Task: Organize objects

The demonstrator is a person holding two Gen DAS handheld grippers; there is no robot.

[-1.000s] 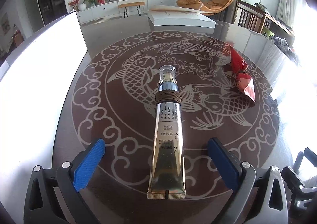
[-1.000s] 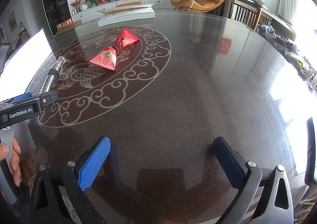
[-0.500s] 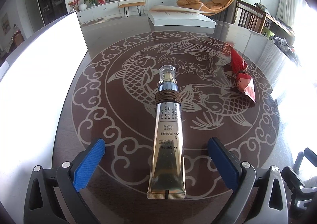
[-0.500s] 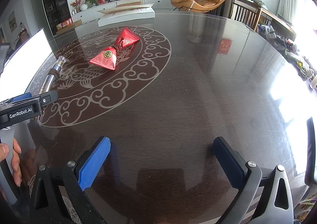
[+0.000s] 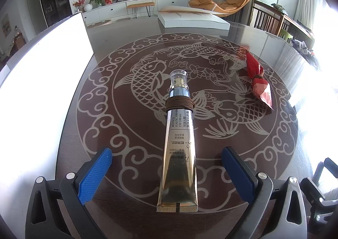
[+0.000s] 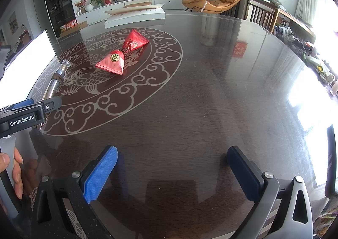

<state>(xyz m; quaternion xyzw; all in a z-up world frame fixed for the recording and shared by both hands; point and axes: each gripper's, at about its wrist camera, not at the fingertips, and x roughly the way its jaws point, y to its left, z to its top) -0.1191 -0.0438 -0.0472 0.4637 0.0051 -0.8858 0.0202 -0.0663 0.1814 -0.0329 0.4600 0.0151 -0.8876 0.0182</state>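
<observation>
A gold eye cream tube (image 5: 179, 150) with a clear cap and a brown hair tie wound round its neck (image 5: 179, 105) lies on the dark table, cap pointing away. My left gripper (image 5: 166, 167) is open, its blue pads on either side of the tube's flat end, not touching it. A red packet (image 5: 259, 82) tied in the middle lies to the right. In the right wrist view the red packet (image 6: 123, 55) lies far left ahead and the tube (image 6: 55, 82) at the left edge. My right gripper (image 6: 172, 167) is open and empty over bare table.
The glass-topped table (image 6: 211, 101) has a round fish pattern (image 5: 147, 82). A white box (image 5: 192, 20) lies at the far edge. A bright white panel (image 5: 42, 82) stands on the left. The left gripper's body (image 6: 27, 114) and a hand show at the right view's left edge.
</observation>
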